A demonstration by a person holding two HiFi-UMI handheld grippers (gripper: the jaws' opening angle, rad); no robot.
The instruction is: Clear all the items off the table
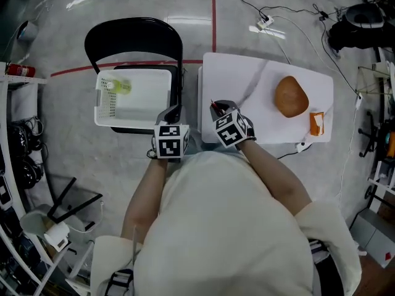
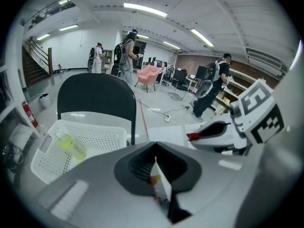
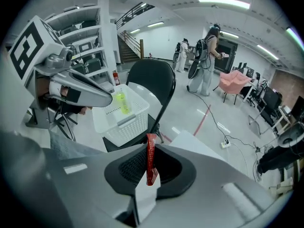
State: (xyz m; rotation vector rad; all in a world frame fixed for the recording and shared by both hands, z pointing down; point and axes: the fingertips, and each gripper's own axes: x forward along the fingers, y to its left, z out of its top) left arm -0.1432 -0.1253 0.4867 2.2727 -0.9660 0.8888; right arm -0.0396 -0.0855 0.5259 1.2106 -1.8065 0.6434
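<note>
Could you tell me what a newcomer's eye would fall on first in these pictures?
Probably the red packet pinched in the right gripper's jaws, near the white table's left edge. Then the brown bun on that table, and the white basket on the black chair.

The person wears a loose cream top [image 1: 222, 227] with wide short sleeves. Beyond the top, left gripper [image 1: 174, 113] and right gripper [image 1: 215, 106] are grey, each bearing a white cube [image 1: 171, 140] with black square markers.
</note>
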